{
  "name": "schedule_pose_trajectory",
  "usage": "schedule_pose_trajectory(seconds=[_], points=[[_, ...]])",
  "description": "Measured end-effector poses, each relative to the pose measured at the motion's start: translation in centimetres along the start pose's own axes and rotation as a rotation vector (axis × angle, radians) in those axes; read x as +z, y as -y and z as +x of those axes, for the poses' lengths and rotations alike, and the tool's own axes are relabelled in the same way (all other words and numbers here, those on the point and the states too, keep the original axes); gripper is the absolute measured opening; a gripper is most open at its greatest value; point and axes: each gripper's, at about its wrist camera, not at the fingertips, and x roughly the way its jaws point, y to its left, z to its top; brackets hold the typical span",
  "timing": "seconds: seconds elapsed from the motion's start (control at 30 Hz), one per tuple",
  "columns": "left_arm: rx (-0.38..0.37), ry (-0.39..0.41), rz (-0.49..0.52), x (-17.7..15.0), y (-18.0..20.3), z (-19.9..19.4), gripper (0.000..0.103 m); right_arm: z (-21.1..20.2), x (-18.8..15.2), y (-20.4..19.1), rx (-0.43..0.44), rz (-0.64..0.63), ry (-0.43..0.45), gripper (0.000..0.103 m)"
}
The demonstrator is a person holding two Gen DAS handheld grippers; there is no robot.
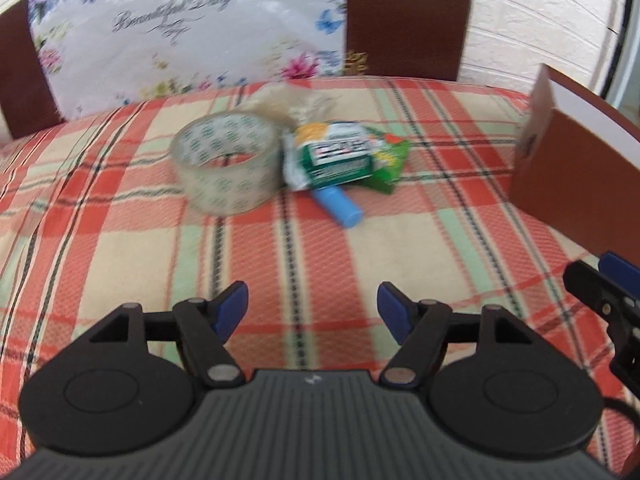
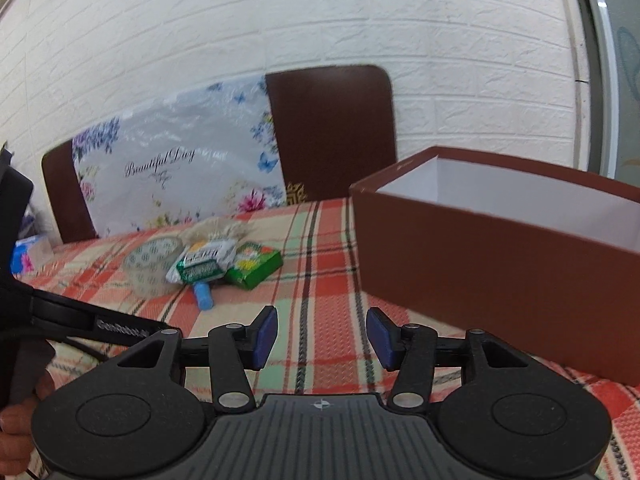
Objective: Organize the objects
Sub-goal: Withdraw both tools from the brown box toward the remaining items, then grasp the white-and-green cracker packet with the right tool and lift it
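A clear tape roll with green print lies on the plaid tablecloth, also seen in the right wrist view. Beside it lie a green-and-white packet, a green box, a blue tube and a crumpled beige bag. An open brown box with a white inside stands to the right, its corner in the left wrist view. My left gripper is open and empty, short of the pile. My right gripper is open and empty, near the box's left side.
The plaid tablecloth covers the table. Two brown chair backs stand behind it, with a floral plastic bag leaning between them. A white brick wall is behind. The right gripper's tip shows in the left wrist view.
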Motion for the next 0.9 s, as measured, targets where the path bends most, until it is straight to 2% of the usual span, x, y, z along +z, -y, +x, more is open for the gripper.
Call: schedule_pose_trajectory(seconds=[0.1,0.17,0.23,0.3,0.47,0.57,0.67,0.7,0.9], points=[[0.047,0.003,-0.036,-0.7,-2.4,0.5,0.078,1.1,-0.8,-0.9,0.008,-0.031,-0.045,0.050],[0.101,0.002,-0.063,-1.1,-4.0,1.1,0.086,1.7,-1.2,-1.5,0.014,-0.049,-0.068,0.050],[0.117,0.011,-0.113,-1.6,-5.9,1.5,0.099,2.4,-1.6,-2.0,0.021,-0.066,-0.090,0.050],[0.136,0.037,-0.125,-1.9,-7.0,1.8,0.103,3.2,-1.6,-2.5,0.027,-0.081,-0.108,0.050],[0.153,0.139,-0.146,-3.0,-8.7,2.0,0.103,5.1,-0.8,-4.6,0.050,-0.149,-0.106,0.053],[0.153,0.162,-0.170,-3.0,-9.2,2.0,0.103,6.6,0.3,-6.6,0.052,-0.235,-0.059,0.073],[0.143,0.186,-0.206,-3.2,-9.8,1.8,0.103,8.7,1.7,-8.8,0.057,-0.293,-0.016,0.080],[0.139,0.195,-0.220,-3.2,-10.0,1.8,0.103,9.6,2.1,-9.6,0.065,-0.306,-0.007,0.085],[0.105,0.231,-0.280,-3.2,-11.1,1.9,0.103,13.8,2.9,-12.9,0.094,-0.384,0.001,0.088]])
